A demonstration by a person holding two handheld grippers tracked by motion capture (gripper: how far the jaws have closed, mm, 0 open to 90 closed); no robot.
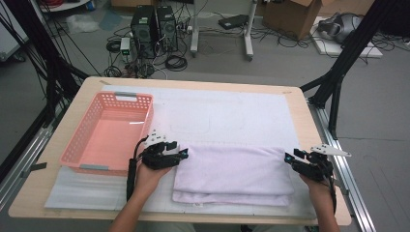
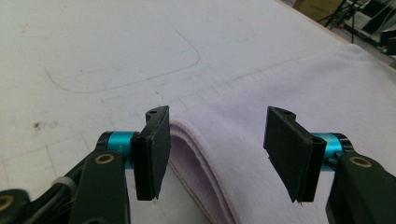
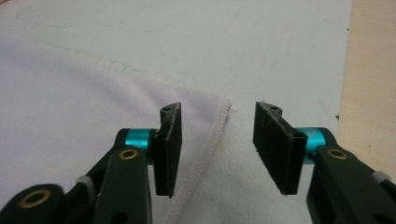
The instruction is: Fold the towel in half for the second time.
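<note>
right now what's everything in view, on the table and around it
towel: one, pale lilac, folded, on the near part of the mat between the two grippers
basket: one, salmon-pink plastic, nothing in it, on the table's left side
mat: one, white, covering most of the table top
table: one, light wood
computer towers: two, black, on the floor beyond the table
cardboard box: one, brown, on the floor at the far right
cables: several, black, on the floor
left gripper: black, fingers open astride the towel's folded left edge
right gripper: black, fingers open over the towel's right corner
hands: two, one holding each gripper
</note>
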